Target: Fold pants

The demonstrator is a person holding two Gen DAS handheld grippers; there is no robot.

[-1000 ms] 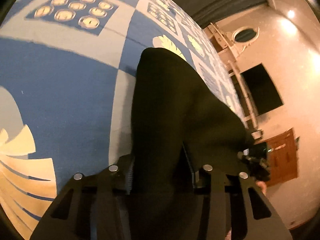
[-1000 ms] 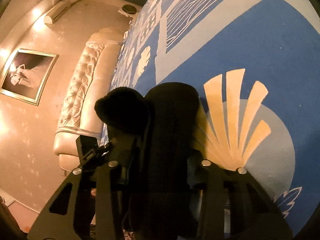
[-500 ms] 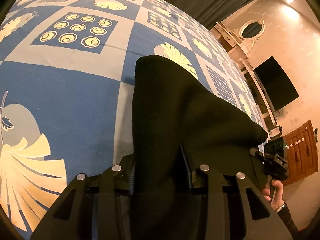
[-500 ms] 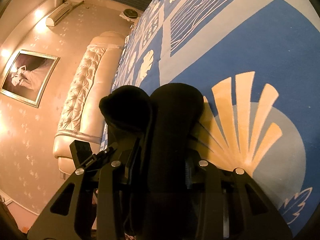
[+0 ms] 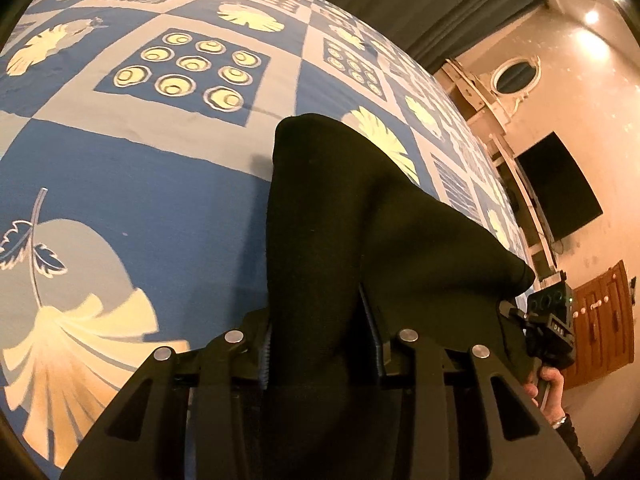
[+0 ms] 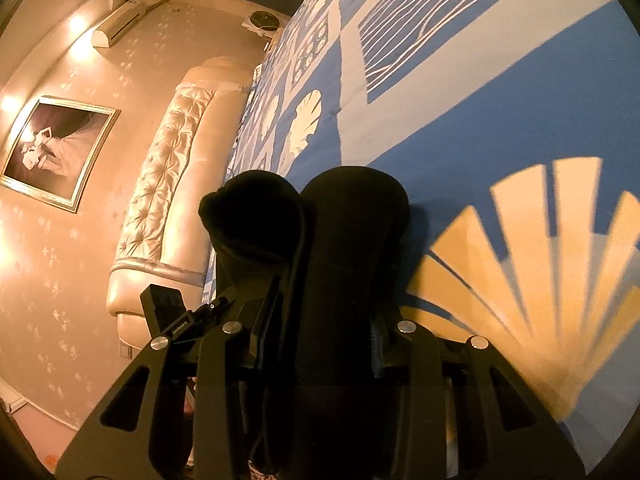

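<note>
Pants (image 5: 340, 240), black, bunched between the fingers of both grippers and raised over the bed. Left gripper (image 5: 320, 344) pinches a thick fold; cloth stretches right to the other gripper. Right gripper (image 6: 320, 336) clamps another fold, with a second lump of cloth just left of it. Beyond: blue patterned bedspread (image 5: 140, 184), tufted headboard (image 6: 168, 168), framed picture (image 6: 52, 152), dark screen (image 5: 560, 188).

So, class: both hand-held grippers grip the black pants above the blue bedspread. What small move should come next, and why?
Probably carry the black pants forward and lay them on the bedspread: the left hand-held gripper and right hand-held gripper pinch bunched cloth above it.
</note>
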